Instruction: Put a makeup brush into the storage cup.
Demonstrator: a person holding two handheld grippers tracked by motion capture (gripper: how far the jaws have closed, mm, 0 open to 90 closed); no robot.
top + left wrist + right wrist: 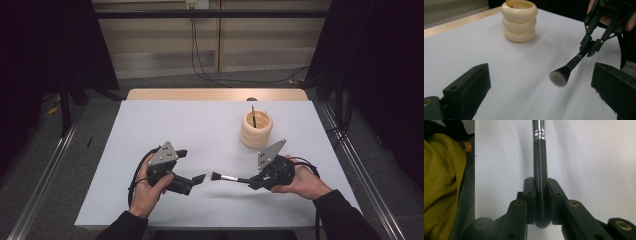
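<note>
1. Nearest the person, two hands come in over the front edge of the white table [150, 120], each holding a gripper; the cream cup [256, 129] farther back serves as the landmark here.
2. The left gripper [199, 178] is in front of the cup and off to its left. Its jaws stand wide apart with nothing between them.
3. The right gripper [253, 182] is in front of the cup, a little to its right. Its jaws are clenched on the black handle of a makeup brush [229, 177].
4. The brush lies about level, clear of the table as far as the shadow lets me judge. Its bristle head [559, 77] points at the left gripper's open jaws, just short of them, well in front of the cup.
5. The cup, shaped like three stacked rings, stands upright toward the back right of the table.
6. A thin stick [254, 115] leans inside the cup, with its tip above the rim.
</note>
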